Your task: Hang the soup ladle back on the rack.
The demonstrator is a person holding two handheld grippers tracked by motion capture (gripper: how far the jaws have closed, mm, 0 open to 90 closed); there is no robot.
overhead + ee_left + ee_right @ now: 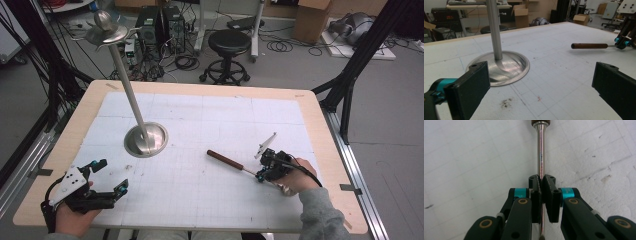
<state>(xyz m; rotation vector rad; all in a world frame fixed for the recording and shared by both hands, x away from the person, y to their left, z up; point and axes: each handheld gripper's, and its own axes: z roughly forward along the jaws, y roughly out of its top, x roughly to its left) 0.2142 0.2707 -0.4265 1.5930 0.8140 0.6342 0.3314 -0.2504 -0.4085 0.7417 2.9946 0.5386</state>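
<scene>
Two black pads of right gripper (541, 192) clamped on thin chrome shaft of wooden-handled tool (226, 160), right of centre on gridded white mat (200, 195), left gripper (107, 177) spread wide, round steel stand base (146, 138) well apart, bare mat between.

In the right gripper view the wooden handle (539, 122) of the tool was cut off by the top edge, and its far end lay hidden under the right hand-held gripper (541, 185). The stand's pole (493, 30) ran out past the left gripper view's top edge.
</scene>
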